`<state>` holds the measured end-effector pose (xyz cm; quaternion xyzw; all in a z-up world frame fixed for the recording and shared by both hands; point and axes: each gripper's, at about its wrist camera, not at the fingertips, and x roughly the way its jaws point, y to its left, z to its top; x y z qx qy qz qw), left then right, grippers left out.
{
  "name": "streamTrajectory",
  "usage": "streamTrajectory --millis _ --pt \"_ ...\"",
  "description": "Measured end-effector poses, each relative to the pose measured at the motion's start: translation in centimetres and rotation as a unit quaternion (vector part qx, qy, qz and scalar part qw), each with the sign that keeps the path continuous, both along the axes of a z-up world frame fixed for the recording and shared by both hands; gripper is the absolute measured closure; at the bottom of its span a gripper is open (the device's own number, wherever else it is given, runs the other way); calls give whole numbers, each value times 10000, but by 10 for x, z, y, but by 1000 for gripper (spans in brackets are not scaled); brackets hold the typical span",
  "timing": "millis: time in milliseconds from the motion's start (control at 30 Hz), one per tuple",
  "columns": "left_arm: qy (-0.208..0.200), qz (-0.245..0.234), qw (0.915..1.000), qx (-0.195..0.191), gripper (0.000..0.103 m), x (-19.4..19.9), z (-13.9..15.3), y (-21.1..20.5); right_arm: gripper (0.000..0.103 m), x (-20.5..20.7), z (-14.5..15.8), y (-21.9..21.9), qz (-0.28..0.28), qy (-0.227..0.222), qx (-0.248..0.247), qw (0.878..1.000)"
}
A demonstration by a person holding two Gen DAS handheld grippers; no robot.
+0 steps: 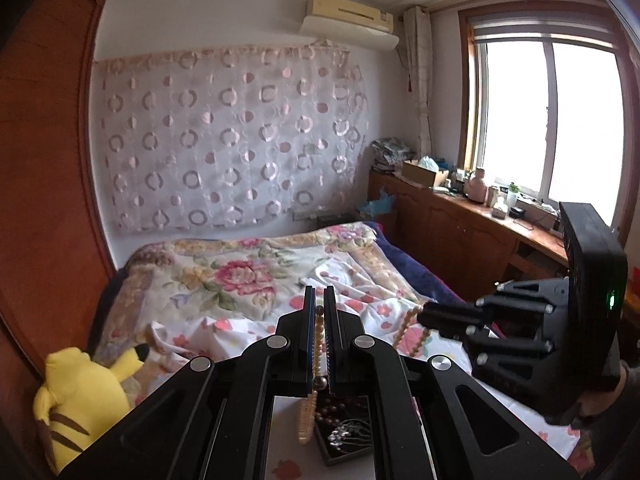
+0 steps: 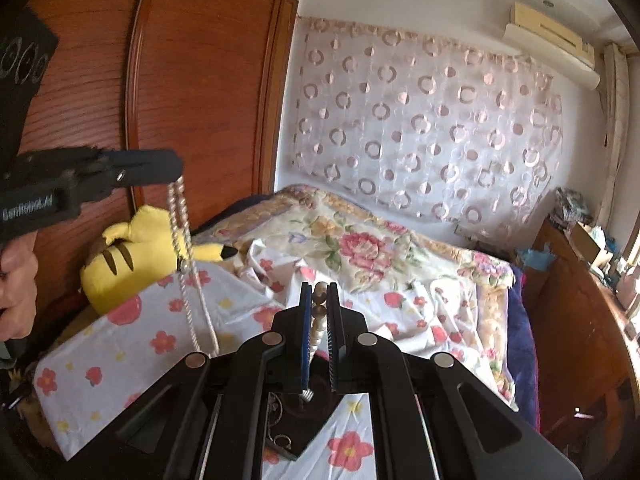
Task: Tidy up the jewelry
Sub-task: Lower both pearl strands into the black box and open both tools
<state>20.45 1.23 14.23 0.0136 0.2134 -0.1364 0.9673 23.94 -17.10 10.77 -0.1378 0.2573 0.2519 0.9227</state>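
Your left gripper [image 1: 319,292] is closed on a long cream pearl necklace [image 1: 319,334], and your right gripper [image 2: 320,290] pinches the same strand. It hangs above the black jewelry tray [image 1: 344,432], on the flowered bedsheet [image 2: 120,344].

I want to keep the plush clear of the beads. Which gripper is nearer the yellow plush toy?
Left. The left gripper hangs the pearl necklace just in front of the yellow plush toy; the right gripper holds its strand off to the side, over the floral sheet.
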Motion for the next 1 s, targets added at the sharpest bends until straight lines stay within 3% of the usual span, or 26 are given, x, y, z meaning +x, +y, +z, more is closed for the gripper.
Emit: streamTrajectory --millis 267,467,667,800,1000 --pt "296 -100 9994 -145 100 30 -23 -13 95 5 -61 1 -29 512 -189 9985" --pt "221 -132 9996 -135 100 35 -13 -26 94 5 -89 -4 -57 752 -152 9970" --pt "96 -186 9997 -92 100 31 -3 -38 94 2 -91 -12 -52 763 -49 9971" --pt "58 -174 9998 -4 100 29 -1 -43 84 -1 -86 -18 -70 735 20 9973" --pt "400 -148 9991 42 99 40 -33 -43 80 -15 -87 -25 -14 738 150 9972"
